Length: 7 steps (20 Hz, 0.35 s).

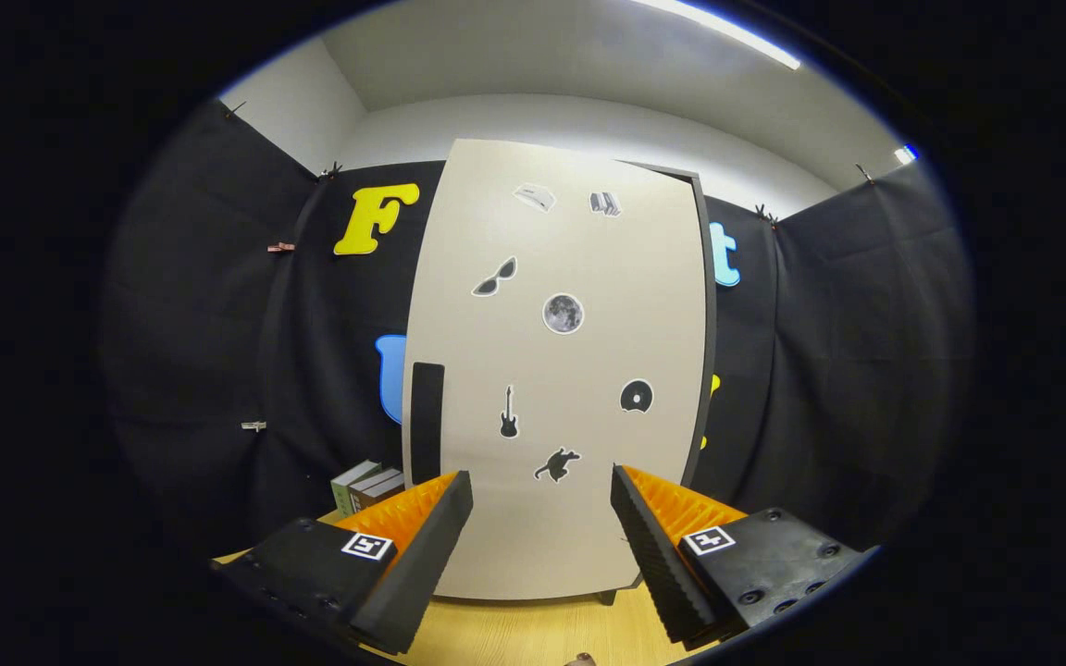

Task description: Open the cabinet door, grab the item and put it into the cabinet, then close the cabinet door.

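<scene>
While the gripper (542, 546) stands spread and empty at lower centre | cabinet door (561, 370) closed mid-frame, handle (427, 421) lower left | boxes (368, 486) beside it | risk: fingers slipping off slim handle.

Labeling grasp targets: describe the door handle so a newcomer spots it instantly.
Start at the pale cabinet door standing on the wooden table, beyond the open gripper. Along its lower edge nearest the boxes runs the handle, an upright black bar. Unlike the small stickers, it is plain, tall and solid black.
</scene>
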Tool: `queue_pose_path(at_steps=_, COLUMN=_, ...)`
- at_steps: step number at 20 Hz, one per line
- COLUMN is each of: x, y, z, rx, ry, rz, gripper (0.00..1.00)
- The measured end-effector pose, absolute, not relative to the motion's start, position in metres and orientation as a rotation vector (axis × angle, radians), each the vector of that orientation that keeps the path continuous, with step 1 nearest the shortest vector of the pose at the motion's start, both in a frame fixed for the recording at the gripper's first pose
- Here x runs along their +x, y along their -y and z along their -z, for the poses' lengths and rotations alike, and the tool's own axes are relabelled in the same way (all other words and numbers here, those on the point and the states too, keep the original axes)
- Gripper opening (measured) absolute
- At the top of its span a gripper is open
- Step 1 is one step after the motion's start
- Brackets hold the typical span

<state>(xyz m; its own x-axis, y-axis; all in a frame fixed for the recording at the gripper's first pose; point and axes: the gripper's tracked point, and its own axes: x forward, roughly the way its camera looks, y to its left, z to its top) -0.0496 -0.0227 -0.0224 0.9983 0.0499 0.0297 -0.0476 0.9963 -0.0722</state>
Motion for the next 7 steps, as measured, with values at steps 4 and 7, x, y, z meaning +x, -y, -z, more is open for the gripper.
queue_pose_path(at_steps=4, x=-0.0464, y=0.0189, z=0.0274, rx=-0.069, ry=0.020, rz=-0.060, gripper=0.98)
queue_pose_path(at_steps=7, x=-0.0448, y=0.0188, z=0.0278, rx=-0.076, ry=0.019, rz=-0.056, gripper=0.98)
